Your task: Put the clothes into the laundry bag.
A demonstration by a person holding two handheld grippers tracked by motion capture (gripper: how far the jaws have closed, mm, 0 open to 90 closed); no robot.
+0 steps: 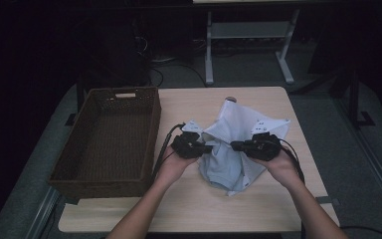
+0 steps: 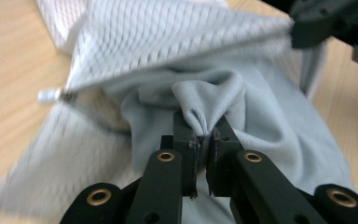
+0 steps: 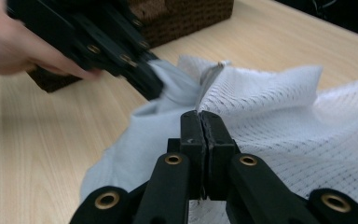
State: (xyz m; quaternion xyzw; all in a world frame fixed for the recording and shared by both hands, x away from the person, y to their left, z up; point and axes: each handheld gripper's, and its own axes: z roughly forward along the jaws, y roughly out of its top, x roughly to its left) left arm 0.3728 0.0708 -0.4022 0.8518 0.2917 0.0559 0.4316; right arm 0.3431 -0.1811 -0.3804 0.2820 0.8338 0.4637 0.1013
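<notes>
Wicker basket point(image 1: 110, 137) sits beside the mesh bag point(image 1: 248, 124); left gripper point(image 1: 206, 148) pinches grey cloth point(image 1: 224, 167), right gripper point(image 1: 235, 145) pinches mesh.

Mesh bag point(image 2: 168, 37) is white with a fine honeycomb net pattern; the garment point(image 2: 270, 116) bunched with it is plain pale grey-blue, no print. Both grippers, left gripper point(image 1: 205, 148) and right gripper point(image 1: 235, 146), are matte black with brass-coloured rivets. Basket point(image 1: 150, 130) at left is dark brown woven wicker, table point(image 1: 189, 204) is light wood grain.
</notes>
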